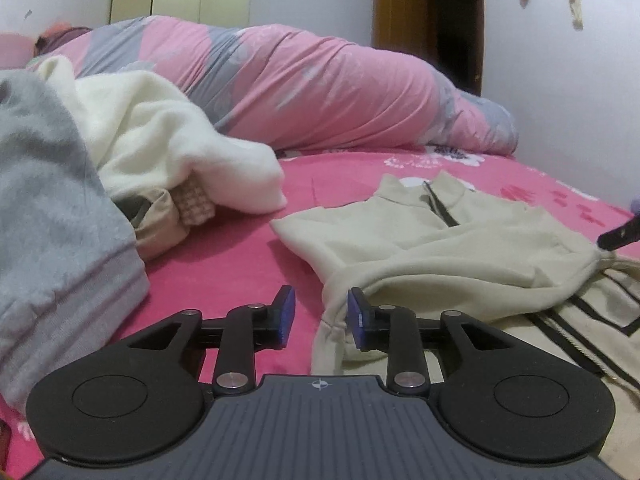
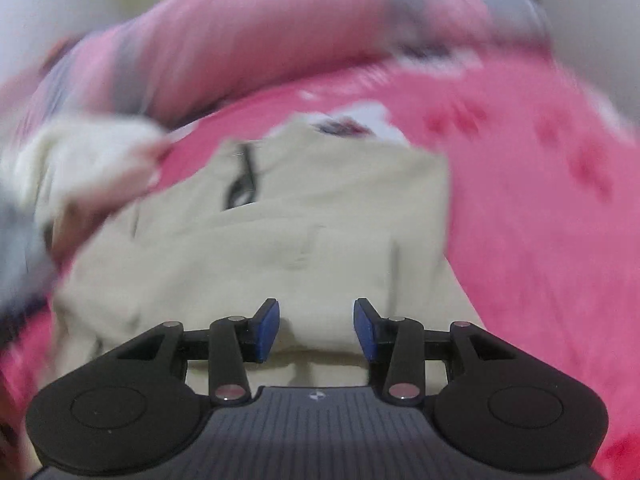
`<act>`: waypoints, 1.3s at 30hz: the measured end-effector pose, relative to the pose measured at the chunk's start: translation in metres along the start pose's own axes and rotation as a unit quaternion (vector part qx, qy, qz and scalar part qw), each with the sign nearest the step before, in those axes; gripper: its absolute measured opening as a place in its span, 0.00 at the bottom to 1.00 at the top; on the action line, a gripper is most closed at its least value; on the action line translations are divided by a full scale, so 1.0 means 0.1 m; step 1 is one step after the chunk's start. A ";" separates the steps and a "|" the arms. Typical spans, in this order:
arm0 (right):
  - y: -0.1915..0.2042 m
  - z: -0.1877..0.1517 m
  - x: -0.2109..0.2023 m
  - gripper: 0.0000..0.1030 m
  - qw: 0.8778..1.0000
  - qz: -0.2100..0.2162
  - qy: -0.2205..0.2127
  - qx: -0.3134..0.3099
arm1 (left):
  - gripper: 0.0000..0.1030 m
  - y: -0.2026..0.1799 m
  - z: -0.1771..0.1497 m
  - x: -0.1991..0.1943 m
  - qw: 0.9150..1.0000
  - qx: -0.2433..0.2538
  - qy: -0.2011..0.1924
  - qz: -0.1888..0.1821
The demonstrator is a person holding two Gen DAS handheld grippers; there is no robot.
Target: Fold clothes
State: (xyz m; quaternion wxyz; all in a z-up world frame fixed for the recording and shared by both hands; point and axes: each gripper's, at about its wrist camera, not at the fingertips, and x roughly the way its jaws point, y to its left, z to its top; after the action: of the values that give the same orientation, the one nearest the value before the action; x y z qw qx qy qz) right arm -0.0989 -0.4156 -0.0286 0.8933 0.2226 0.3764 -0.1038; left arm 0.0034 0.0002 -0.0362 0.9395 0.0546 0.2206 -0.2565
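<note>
Blurring the right view (motion), cream sweater stays legible.

Each gripper — black linkages, silver pivot screws, blue pads — fronts a ribbed grey body.

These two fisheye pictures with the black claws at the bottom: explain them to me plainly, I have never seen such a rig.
No robot here: a person holds a two-finger gripper in each hand, each with a camera looking forward along its fingers. One picture is from the left gripper, the other, blurred, from the right gripper. Both are open and hold nothing. They are over a bed with a pink sheet. On it lies a cream zip-neck sweater, the piece being folded; its sleeve cuff is beside the left gripper's blue pads. To the left is a pile of other clothes, behind it a rolled pink quilt.
</note>
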 end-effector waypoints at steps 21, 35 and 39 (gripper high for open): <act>-0.44 0.47 0.50 0.05 0.976 0.121 0.073 0.167 | 0.39 -0.34 -0.09 0.27 0.993 0.119 0.003 -0.012; 0.26 1.53 -0.06 0.05 0.983 0.145 -0.090 0.063 | 0.11 -0.53 -0.09 0.28 0.984 0.164 -0.042 0.055; 0.33 1.79 0.25 0.04 0.978 0.169 -0.064 0.103 | 0.09 -0.60 -0.14 0.27 0.977 0.199 -0.044 0.065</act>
State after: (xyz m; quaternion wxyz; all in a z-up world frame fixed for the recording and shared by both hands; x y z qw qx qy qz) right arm 0.0419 -0.4724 0.0743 0.8925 0.3666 0.2627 -0.0041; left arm -0.0114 -0.0608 -0.0596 0.9332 0.2437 0.1195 -0.2353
